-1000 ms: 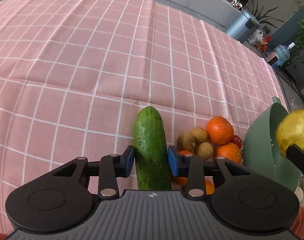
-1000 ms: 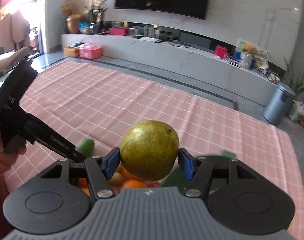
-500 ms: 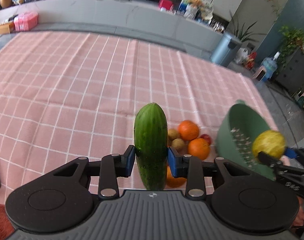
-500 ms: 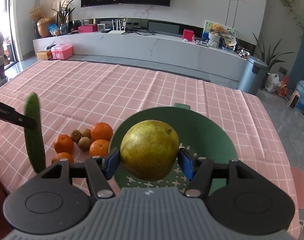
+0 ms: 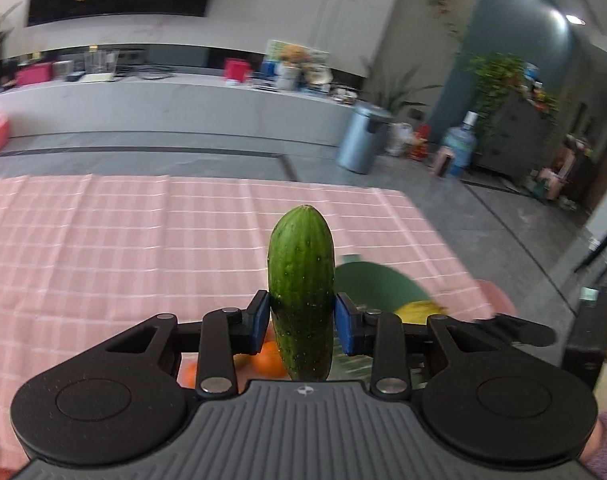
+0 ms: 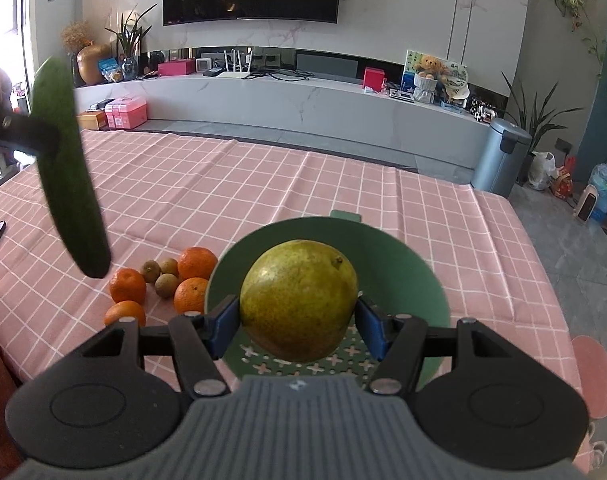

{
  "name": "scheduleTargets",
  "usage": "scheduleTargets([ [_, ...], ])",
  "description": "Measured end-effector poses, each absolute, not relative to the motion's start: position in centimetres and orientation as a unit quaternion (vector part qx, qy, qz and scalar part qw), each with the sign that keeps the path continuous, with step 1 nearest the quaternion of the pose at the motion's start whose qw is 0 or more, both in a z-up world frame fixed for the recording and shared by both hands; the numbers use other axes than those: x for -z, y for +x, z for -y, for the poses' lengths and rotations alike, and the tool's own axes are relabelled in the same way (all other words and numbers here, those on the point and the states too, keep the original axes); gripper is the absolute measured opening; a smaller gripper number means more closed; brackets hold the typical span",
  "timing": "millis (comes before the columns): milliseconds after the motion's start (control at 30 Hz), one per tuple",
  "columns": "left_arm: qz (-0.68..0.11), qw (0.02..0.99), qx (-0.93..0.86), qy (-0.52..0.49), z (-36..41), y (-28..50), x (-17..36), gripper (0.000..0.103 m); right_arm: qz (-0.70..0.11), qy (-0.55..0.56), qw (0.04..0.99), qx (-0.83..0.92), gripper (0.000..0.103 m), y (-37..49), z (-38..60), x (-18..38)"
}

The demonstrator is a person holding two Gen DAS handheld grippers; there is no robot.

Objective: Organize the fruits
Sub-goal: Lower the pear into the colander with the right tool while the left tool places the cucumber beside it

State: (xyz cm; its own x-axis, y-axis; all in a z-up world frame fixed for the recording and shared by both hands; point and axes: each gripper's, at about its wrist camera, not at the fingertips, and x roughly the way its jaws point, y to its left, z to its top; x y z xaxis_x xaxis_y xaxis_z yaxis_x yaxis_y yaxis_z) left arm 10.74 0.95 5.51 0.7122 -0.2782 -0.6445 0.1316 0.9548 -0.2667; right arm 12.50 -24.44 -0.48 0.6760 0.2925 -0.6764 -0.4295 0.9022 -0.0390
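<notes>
honestly the pear (image 6: pixel 298 300) looks heavy and smooth — right gripper (image 6: pixel 298 322) pinches its widest part, over the green colander (image 6: pixel 419 276). left gripper (image 5: pixel 302 322) clamps the stiff cucumber (image 5: pixel 301 280) near its lower end — top-heavy, might pivot.

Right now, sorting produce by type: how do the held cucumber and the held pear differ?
The cucumber is long, slim and dark green; the pear is round and yellow-green. The cucumber is in the left gripper, the pear in the right gripper over the green colander. Both are clamped, off the table.
</notes>
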Motion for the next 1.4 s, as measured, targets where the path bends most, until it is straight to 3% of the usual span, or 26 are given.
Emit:
scheduleTargets([
  [400, -0.402, 0.895, 0.184, -0.056, 7.1, 17.1, -1.6, 0.039, -0.386, -0.182, 0.876, -0.224, 0.060, 16.0, 25.7, 1.4],
  [967, -0.500, 0.839, 0.205, -0.064, 8.4, 21.0, 4.6, 0.039, -0.470, -0.216, 0.816, -0.257, 0.060, 20.4, 25.9, 5.9],
  [1400, -0.492, 0.847, 0.187, -0.075, 9.0, 23.2, 6.1, 0.040, -0.490, -0.193, 0.816, -0.236, 0.060, 21.3, 25.9, 7.3],
])
